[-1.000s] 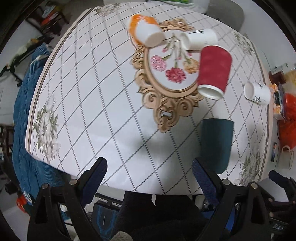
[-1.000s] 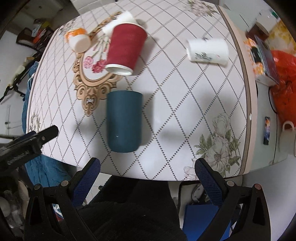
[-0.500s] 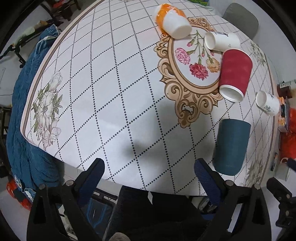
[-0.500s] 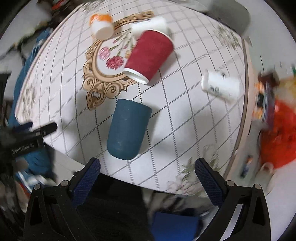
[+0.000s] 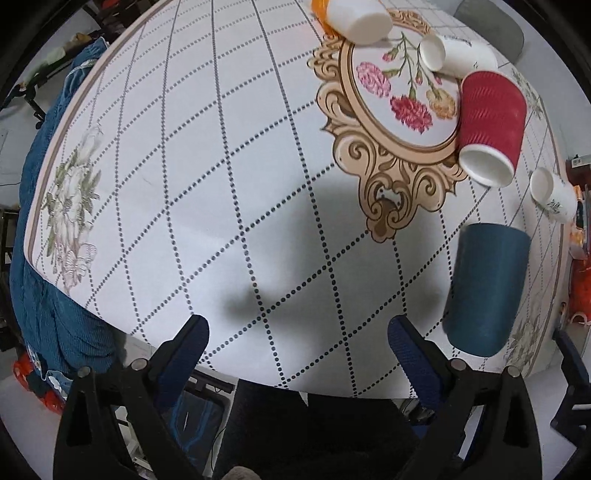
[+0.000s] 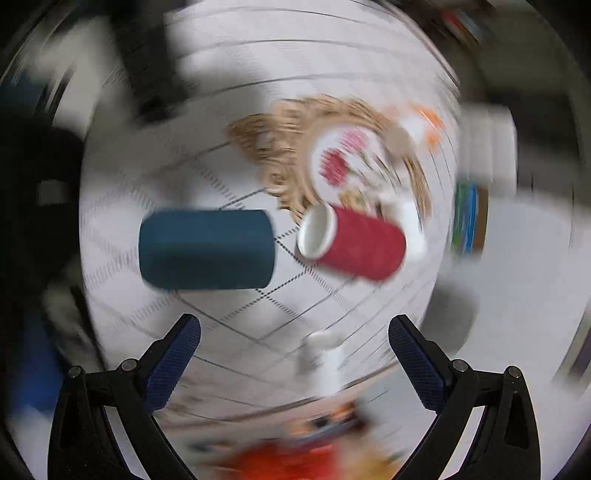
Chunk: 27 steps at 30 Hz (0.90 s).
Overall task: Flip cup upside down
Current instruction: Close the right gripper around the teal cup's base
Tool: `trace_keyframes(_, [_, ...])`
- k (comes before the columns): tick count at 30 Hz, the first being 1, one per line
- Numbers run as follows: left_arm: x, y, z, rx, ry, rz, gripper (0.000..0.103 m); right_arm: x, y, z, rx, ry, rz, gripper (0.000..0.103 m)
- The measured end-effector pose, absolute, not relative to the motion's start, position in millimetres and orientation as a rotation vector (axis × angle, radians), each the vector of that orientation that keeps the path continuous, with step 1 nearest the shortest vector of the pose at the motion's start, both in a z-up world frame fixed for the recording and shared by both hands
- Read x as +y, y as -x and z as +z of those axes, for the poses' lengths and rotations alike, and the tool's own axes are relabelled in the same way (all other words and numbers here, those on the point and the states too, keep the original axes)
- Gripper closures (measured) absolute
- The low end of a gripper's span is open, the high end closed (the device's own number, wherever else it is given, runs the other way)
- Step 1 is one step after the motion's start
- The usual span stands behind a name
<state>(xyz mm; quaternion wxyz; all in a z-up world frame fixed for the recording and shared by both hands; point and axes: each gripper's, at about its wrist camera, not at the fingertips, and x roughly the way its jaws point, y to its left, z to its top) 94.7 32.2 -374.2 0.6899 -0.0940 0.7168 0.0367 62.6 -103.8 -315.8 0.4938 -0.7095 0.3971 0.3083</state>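
Several cups lie on their sides on the flowered tablecloth (image 5: 184,184). A dark teal cup (image 5: 485,288) lies near the right front edge, also in the blurred right wrist view (image 6: 207,254). A red ribbed cup (image 5: 489,125) with a white inside lies beyond it and shows in the right wrist view (image 6: 354,243). My left gripper (image 5: 297,336) is open and empty above the table's near edge, left of the teal cup. My right gripper (image 6: 293,336) is open and empty, above the table.
A white cup (image 5: 458,55) and an orange-and-white cup (image 5: 354,18) lie at the far side by the oval flower print. A small white printed cup (image 5: 554,195) lies at the right edge, also in the right wrist view (image 6: 321,354). Blue cloth (image 5: 48,295) hangs at left.
The left gripper has moved lower and closer to the table. The right gripper has swung round fast: its view is blurred and the cups now lie sideways in it.
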Motion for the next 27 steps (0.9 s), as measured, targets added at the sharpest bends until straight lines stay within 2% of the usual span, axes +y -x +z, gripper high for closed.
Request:
trace_keyframes(6, [32.0,-92.2,-392.7,1.632,0.221,0.099,0.004,-128.7,-16.3,-360.9,0.532,2.262,1.028,0.000])
trace_keyframes(14, [39.0,-84.8,-412.0,1.655,0.310,0.129,0.003,-161.0,0.5,-398.4,0.029,2.614,1.300,0.000])
trace_keyframes(18, [39.8,-80.4,-419.9,1.665,0.330,0.140,0.003,-162.2,-3.0,-410.1,-0.078,2.668,1.378,0.003])
trace_keyframes(27, [60.2,-66.0,-429.8,1.673,0.346,0.169,0.003,-164.1,-8.1,-429.0,-0.194,2.735,1.493,0.008])
